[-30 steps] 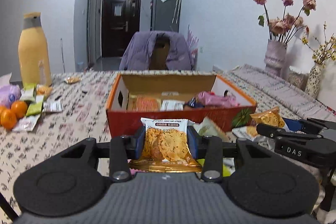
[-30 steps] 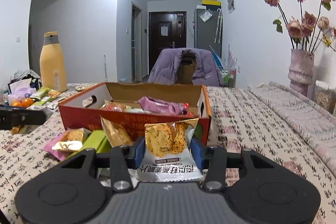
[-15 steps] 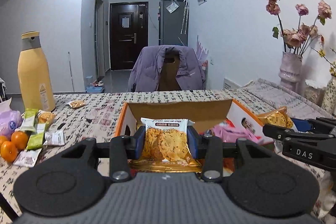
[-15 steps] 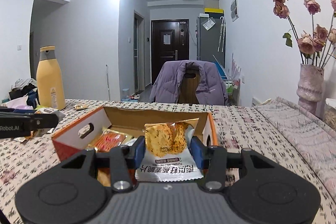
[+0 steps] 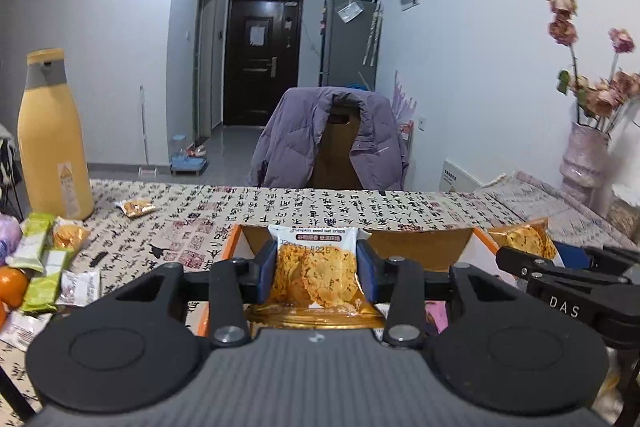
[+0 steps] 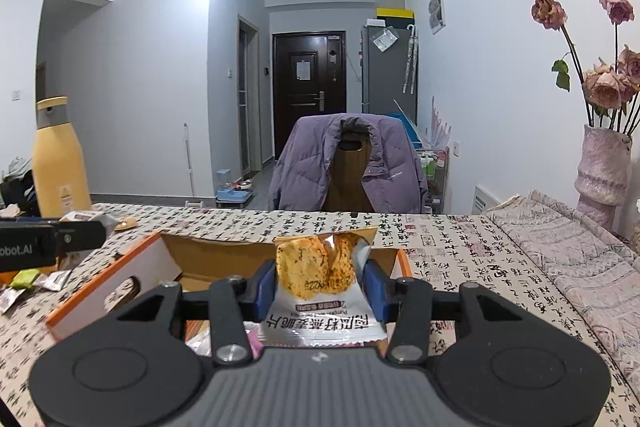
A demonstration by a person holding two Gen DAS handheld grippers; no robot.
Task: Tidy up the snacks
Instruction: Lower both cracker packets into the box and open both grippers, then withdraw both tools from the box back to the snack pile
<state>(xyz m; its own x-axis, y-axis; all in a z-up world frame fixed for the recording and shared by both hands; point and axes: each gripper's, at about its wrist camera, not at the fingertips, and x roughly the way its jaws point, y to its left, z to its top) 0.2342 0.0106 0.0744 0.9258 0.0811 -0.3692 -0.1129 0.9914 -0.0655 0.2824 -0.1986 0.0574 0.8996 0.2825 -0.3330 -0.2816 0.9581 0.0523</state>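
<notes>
Two grippers each clamp one crisp packet above the open cardboard box (image 6: 120, 267). Left gripper (image 5: 316, 269): blue pads press both side edges of the pumpkin seed crisp packet (image 5: 314, 277); the packet stands upright, long axis vertical, label end up. Right gripper (image 6: 320, 285): pads closed on the second crisp packet (image 6: 320, 279), upright, inverted, label end toward the camera.
</notes>
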